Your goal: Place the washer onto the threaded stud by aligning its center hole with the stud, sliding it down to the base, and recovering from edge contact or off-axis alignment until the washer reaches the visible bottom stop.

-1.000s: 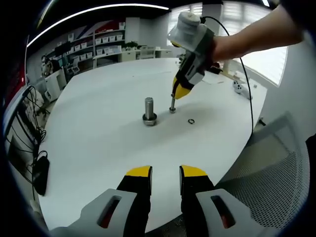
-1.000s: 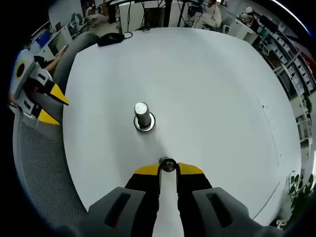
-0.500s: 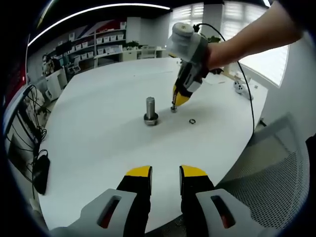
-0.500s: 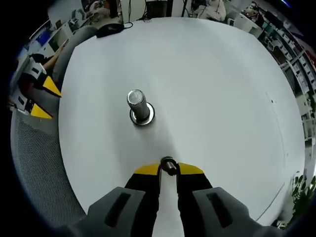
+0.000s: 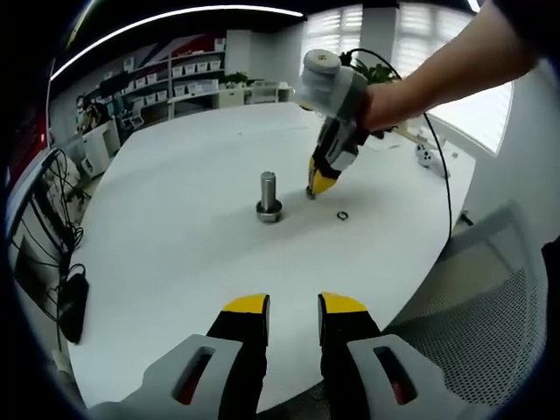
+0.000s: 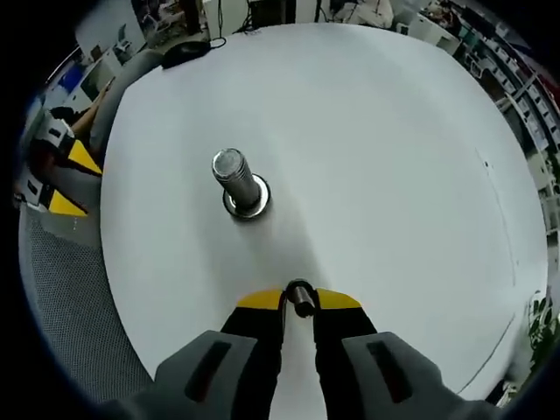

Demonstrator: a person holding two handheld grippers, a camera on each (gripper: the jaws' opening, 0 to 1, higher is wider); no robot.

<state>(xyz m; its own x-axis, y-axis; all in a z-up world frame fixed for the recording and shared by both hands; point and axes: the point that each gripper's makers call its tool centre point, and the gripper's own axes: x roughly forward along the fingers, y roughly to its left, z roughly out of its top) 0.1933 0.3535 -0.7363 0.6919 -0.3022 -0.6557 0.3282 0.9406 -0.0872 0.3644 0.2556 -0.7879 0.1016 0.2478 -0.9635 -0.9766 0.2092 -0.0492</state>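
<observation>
Left gripper view: the left gripper (image 5: pixel 293 306) hangs over the bench (image 5: pixel 175 262) edge, jaws released and holding nothing; the stud (image 5: pixel 269 196) stands upright mid-bench, a small ring (image 5: pixel 341 215) lying near it. Right gripper view: the right gripper (image 6: pixel 299 300), jaws clenched on the washer (image 6: pixel 301 295), hovers short of the stud.

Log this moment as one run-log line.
right tongs: shut on washer, above table | threaded stud: upright, bare, apart from washer | left tongs: open, idle | small ring: on table
</observation>
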